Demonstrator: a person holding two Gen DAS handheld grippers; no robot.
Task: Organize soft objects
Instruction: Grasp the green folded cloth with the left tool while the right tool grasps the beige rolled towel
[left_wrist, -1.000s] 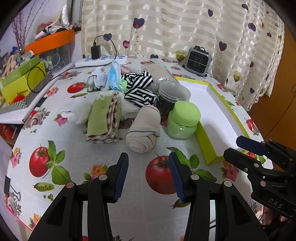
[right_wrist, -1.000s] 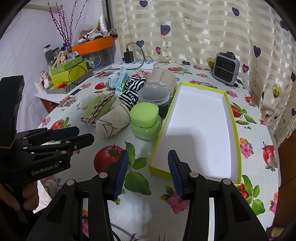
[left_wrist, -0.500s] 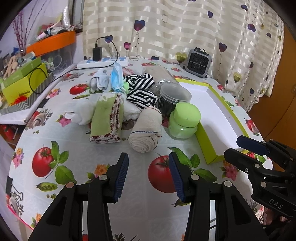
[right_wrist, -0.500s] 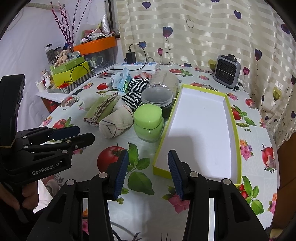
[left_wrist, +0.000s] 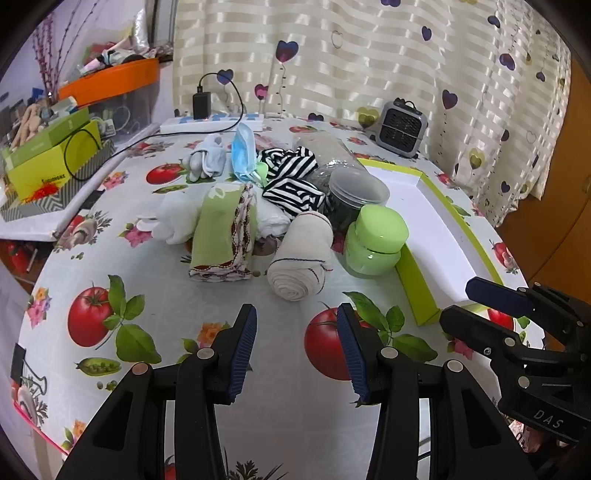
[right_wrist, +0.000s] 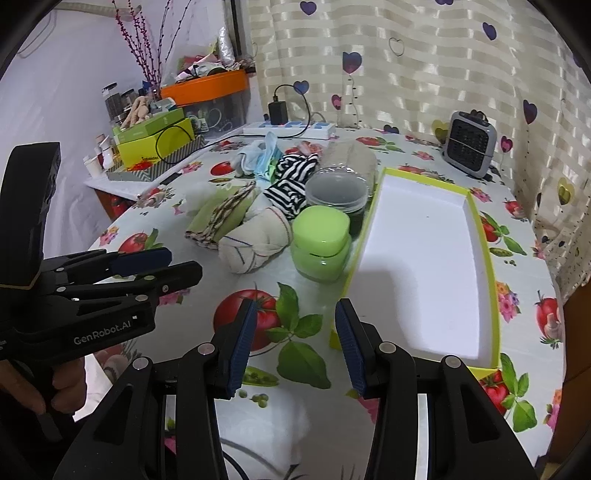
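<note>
We are holding both tongs released: left tongs (left_wrist: 297, 325) and right tongs (right_wrist: 293, 323) are hovering over the tabletop (left_wrist: 177, 295), the rolled cloth (left_wrist: 301, 254) (centre frame) lying beside the green jar (left_wrist: 375, 240).

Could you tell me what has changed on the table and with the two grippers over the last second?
Nothing was taken or released. Both views shifted slightly, so the pile sits a little lower in them. The left gripper and right gripper remain open and empty; the rolled towel, green jar and tray are unmoved.
</note>
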